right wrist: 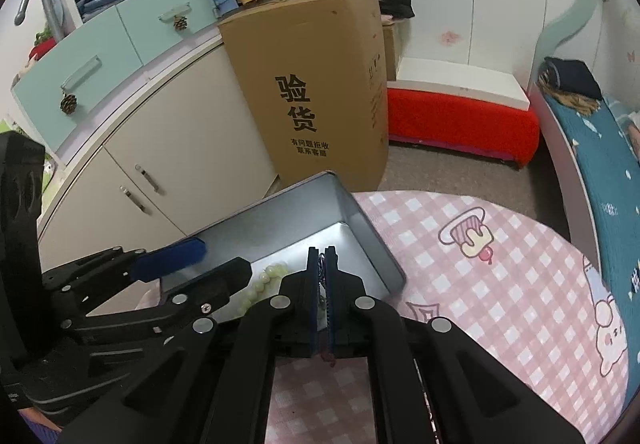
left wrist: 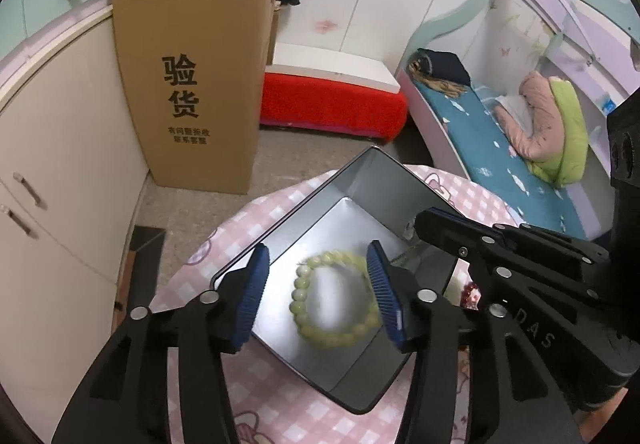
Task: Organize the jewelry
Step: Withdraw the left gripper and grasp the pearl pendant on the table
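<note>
Pale green bead bracelet (left wrist: 336, 298) lies flat on the floor of the open metal tin (left wrist: 372, 180), free of both pads: one piece stowed. Left gripper (left wrist: 320, 294) hangs spread above it. Right gripper (right wrist: 321, 298) over the tin's near edge, pressed together on a thin chain (right wrist: 321, 264) with something reddish; that piece is not yet placed. Tin sits on pink checked tablecloth (right wrist: 480, 284).
</note>
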Available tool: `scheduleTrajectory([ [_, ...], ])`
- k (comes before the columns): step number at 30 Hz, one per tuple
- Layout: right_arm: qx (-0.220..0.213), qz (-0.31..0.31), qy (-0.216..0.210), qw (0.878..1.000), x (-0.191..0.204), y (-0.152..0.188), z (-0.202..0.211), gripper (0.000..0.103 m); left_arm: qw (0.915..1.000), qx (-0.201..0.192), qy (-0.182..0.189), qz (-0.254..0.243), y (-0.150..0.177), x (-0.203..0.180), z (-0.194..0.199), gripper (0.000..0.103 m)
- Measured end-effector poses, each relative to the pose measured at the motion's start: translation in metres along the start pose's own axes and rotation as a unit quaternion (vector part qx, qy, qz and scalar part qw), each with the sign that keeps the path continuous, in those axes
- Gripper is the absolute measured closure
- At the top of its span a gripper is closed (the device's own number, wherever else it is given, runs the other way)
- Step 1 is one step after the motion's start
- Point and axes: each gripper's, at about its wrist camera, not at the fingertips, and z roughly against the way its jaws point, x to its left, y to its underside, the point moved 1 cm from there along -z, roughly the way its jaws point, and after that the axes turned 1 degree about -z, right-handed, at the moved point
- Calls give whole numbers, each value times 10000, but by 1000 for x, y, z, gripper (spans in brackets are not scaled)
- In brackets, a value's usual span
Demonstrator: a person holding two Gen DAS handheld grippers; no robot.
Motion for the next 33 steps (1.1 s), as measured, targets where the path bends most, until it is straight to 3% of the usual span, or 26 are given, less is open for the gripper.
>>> scheduleTrajectory([
  [8, -68, -135, -20, 9999, -7, 1, 9, 97, 9997, -69, 43, 240, 0, -1, 10, 42],
  [11, -180, -138, 6, 9997, -7, 1, 22, 88, 9994, -217, 7, 284, 0, -3, 21, 40],
  [15, -345, -92, 109, 9993, -11, 5, 48, 67, 9984, -503, 55, 261, 4, -13, 48, 33],
  [19, -544, -94, 247, 9982, -22, 15, 77, 65, 9965, -824, 110, 89, 13, -33, 77, 32],
  [22, -697, -142, 283, 9971, -32, 28, 100, 55, 9949, -991, 204, -52, 29, -46, 97, 32],
  [25, -803, -115, 402, 9959, -42, 49, 118, 55, 9937, -1100, 173, -95, 52, -53, 111, 32],
  [33, -635, -476, 518, 9955, -70, 111, 128, 55, 9964, -786, -64, -319, 124, -60, 104, 32],
])
